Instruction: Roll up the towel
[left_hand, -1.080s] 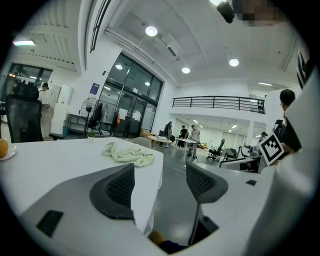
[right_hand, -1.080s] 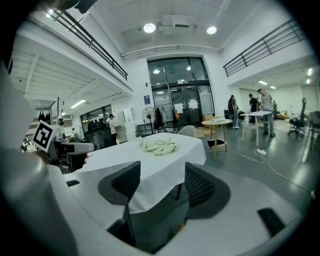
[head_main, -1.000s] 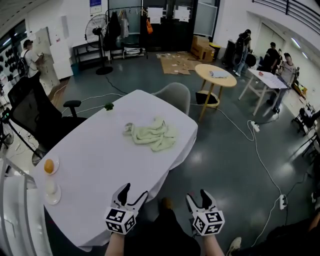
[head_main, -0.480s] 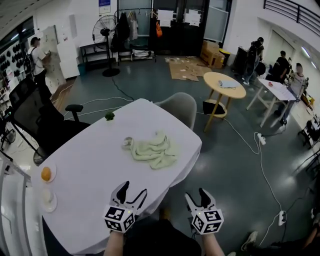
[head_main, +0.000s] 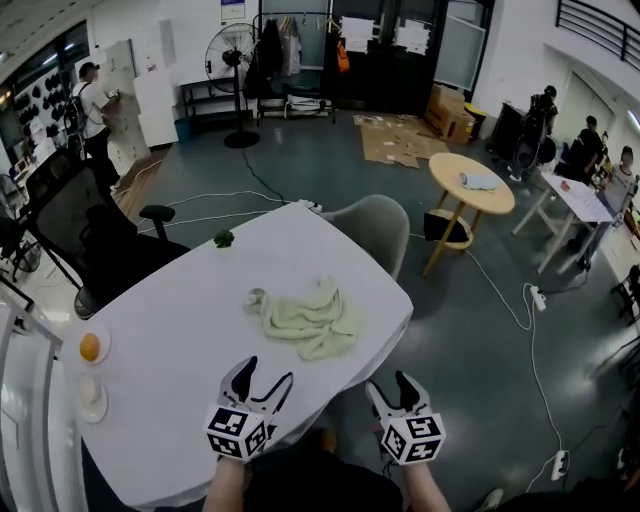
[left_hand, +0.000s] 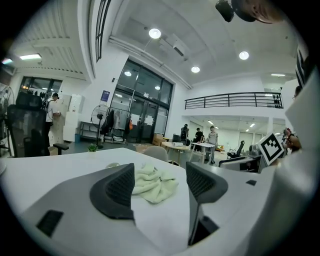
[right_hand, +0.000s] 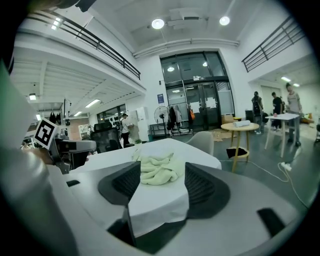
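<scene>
A crumpled pale green towel (head_main: 312, 318) lies on the white table (head_main: 180, 350), toward its right side. It also shows between the jaws in the left gripper view as the towel (left_hand: 155, 182) and in the right gripper view as the towel (right_hand: 159, 169), some way ahead of both. My left gripper (head_main: 262, 375) hovers open over the table's near edge, nothing between its fingers. My right gripper (head_main: 388, 385) is open too, just off the table's near right edge, empty.
A small green plant (head_main: 223, 238) stands at the table's far edge. Two saucers sit at the left, one with an orange (head_main: 90, 346). A grey chair (head_main: 372, 224) is behind the table, a black office chair (head_main: 70, 225) at the left. Cables cross the floor.
Both grippers and the view have moved forward toward the table; the towel now lies closer. The jaws keep the same spread.
</scene>
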